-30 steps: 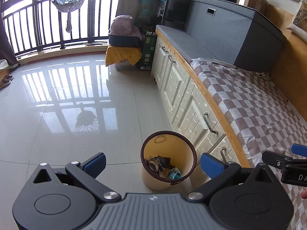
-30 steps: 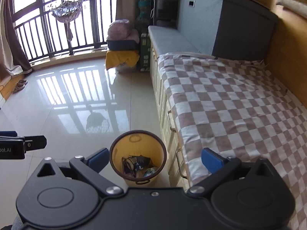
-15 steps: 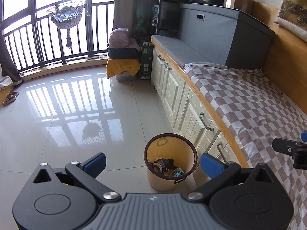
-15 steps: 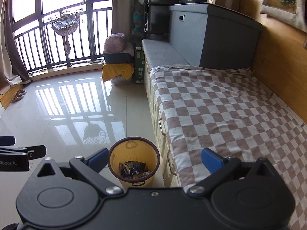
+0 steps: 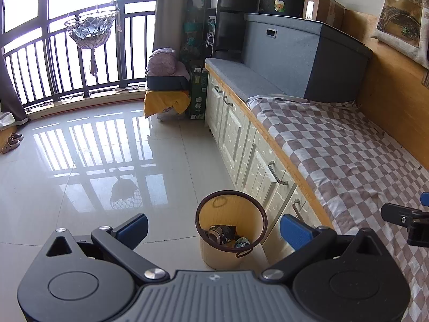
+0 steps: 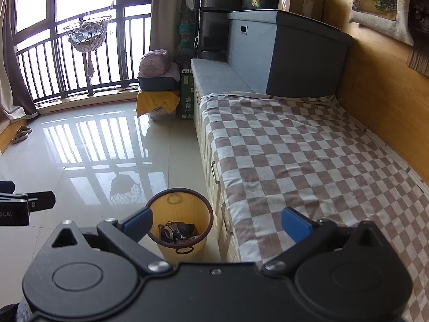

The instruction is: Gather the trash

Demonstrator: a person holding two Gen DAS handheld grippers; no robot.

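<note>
A yellow waste bin (image 5: 233,212) with a dark rim stands on the tiled floor against the white cabinet; it also shows in the right wrist view (image 6: 185,212). Dark crumpled trash (image 5: 219,232) lies at its bottom, seen too in the right wrist view (image 6: 175,230). My left gripper (image 5: 214,226) is open and empty, above and short of the bin. My right gripper (image 6: 217,220) is open and empty, over the bed's edge beside the bin. The right gripper's tip shows at the left wrist view's right edge (image 5: 402,217).
A bed with a checked brown and white cover (image 6: 295,155) runs along the right, on white drawers with metal handles (image 5: 277,173). A grey storage box (image 5: 303,53) stands at its far end. A yellow-draped stool (image 5: 166,99) and balcony railing (image 5: 53,69) lie beyond the glossy floor.
Both grippers have drawn back and risen away from the bin, which now looks smaller and lower in both views. More of the far wall and shelves is in view. Both stay open.
</note>
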